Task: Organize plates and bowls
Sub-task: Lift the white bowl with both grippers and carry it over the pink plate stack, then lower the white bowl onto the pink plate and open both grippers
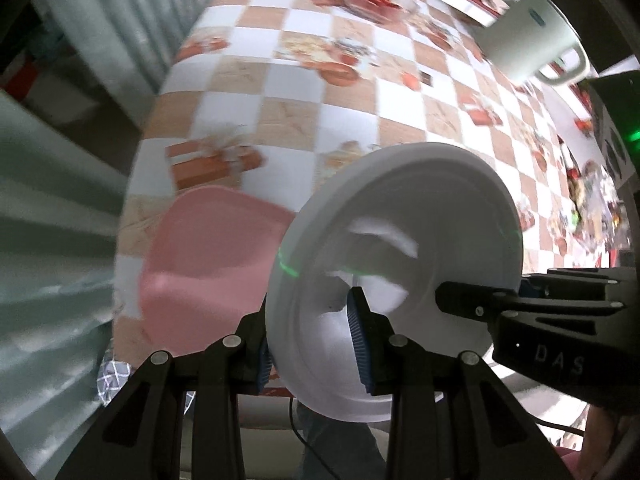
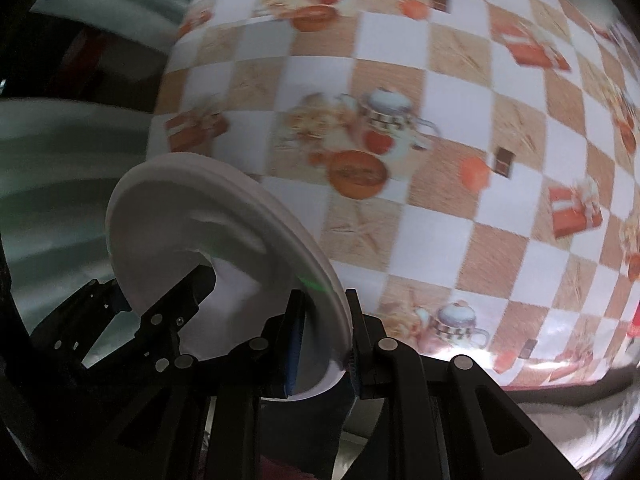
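Table under a checkered oilcloth of white and tan squares with printed teapots, gift boxes and fruit fills both wrist views, seen from above, motion-blurred; pale green corrugated panel runs along its edge at 9 o'clock in the left view; white plate, round with a raised foot ring, held on edge clear of the cloth, underside toward the left camera, sitting at 5 o'clock in the left view and 7 o'clock in the right view; pink square plate lies on the cloth at 8 o'clock in the left view, partly hidden behind the white plate's rim; white mug with a handle stands at 1 o'clock, well apart from both plates; left gripper narrowly parted, blue ribbed pads pressed on either face of the white plate's lower rim; right gripper nearly closed, pads pinching the same plate's rim on the opposite side; each gripper shows in the other's view, clamped on the plate; faint green light streak across the plate's rim.
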Available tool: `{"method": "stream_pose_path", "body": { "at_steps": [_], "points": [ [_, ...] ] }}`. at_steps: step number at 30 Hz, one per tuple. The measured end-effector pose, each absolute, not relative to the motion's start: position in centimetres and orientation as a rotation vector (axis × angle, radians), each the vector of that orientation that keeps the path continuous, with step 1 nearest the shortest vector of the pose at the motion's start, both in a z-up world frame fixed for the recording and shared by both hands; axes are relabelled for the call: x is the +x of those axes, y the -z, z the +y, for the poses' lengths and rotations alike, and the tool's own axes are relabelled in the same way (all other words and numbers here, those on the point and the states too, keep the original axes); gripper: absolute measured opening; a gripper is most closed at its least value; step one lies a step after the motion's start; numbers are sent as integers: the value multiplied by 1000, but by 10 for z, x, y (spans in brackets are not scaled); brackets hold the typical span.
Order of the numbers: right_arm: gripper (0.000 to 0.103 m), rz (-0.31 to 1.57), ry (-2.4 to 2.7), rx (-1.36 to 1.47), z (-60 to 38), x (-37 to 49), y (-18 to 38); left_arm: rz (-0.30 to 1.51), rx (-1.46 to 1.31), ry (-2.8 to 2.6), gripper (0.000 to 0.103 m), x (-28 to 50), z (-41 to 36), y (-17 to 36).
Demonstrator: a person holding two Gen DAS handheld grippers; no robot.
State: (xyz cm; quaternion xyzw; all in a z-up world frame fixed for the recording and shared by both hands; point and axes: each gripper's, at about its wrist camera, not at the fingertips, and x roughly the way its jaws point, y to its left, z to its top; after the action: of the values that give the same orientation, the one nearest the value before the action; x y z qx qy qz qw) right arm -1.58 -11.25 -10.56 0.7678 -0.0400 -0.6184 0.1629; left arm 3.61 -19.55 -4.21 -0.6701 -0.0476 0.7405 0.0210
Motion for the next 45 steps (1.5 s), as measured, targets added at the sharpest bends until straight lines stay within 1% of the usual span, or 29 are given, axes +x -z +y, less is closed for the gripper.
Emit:
{"method": "stream_pose_path", "body": {
  "at_steps": [9,16,35,45],
  "points": [
    [22,42,1700,2109,-178,-9,102,-236,-2150,-2388,36,53,-248,37],
    [22,104,1662,2093,-210,-6,111,-300,-2197,-2412,36,64,-273,41],
    [22,122,1650,2137,-224,-12,153,-326,-2270,-2356,36,49,-285,80],
    [22,139,1643,2144,-230,-1,155,-320,-2290,-2339,36,44,-285,90]
  ]
}}
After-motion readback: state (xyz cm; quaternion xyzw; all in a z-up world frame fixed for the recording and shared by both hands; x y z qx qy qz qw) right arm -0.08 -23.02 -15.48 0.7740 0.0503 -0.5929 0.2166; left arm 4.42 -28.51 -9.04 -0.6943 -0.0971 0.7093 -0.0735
